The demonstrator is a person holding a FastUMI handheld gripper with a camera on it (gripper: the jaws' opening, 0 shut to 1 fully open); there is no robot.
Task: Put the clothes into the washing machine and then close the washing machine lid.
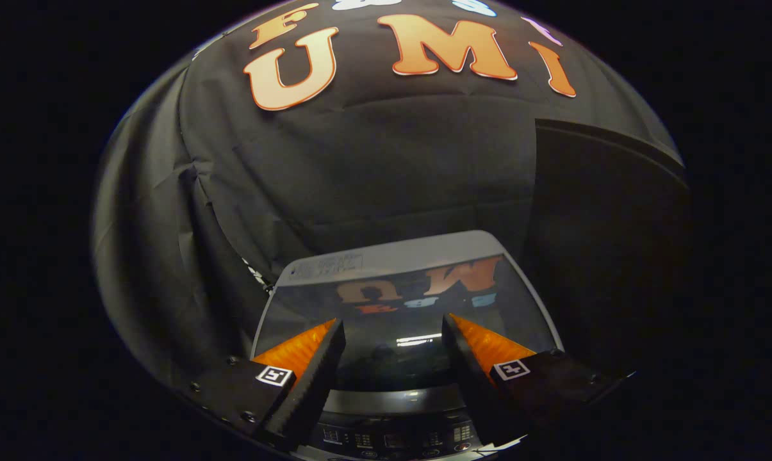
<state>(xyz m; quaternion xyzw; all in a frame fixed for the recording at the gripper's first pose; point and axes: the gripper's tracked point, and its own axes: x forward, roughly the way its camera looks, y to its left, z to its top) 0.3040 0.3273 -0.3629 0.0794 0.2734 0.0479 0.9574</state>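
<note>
Washing machine lid (398,301) lying shut and flat, long axis running away from tool (392,333); tool fingers spreading apart, hovering above glass, gripping nothing.

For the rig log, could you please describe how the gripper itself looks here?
The gripper has two wedge-shaped fingers with ribbed inner faces, tapering to points. Each sits on a dark block with visible screws and carries a small square black-and-white marker. No cables visible.
</note>
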